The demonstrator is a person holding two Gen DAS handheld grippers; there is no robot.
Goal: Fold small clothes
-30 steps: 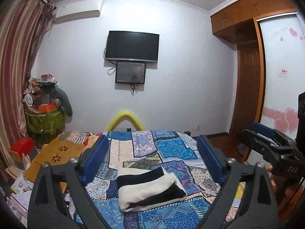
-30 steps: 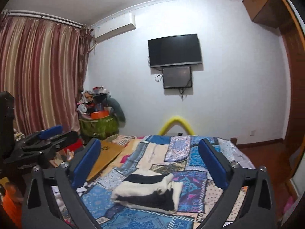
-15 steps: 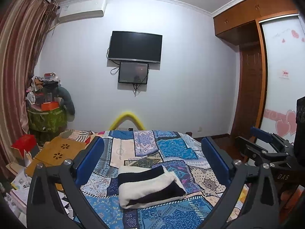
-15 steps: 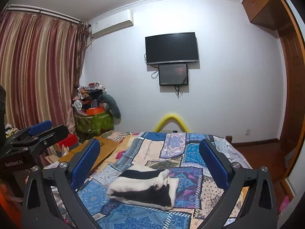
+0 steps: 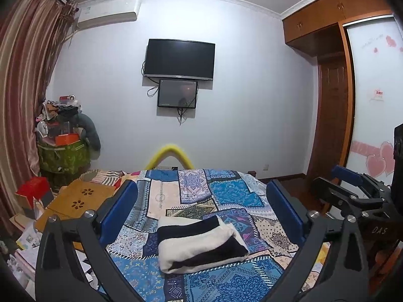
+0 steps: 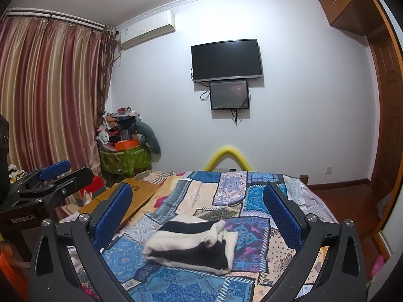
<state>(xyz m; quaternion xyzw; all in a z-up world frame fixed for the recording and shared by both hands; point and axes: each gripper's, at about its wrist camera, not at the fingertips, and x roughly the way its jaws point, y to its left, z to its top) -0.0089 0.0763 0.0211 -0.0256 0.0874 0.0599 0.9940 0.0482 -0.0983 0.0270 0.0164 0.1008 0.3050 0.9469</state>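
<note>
A: Where is the garment?
B: The folded black-and-white garment lies on the patchwork quilt, below both grippers.
A: And the grippers?
B: The left gripper and right gripper hover spread and empty. The fold looks finished; next likely calls for setting it aside.

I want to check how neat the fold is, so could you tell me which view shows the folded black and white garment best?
The left wrist view shows the garment best: it lies broadside and its stripes read clearly on the bedspread. The right wrist view shows it at an angle, with the bunched end facing the camera.
</note>
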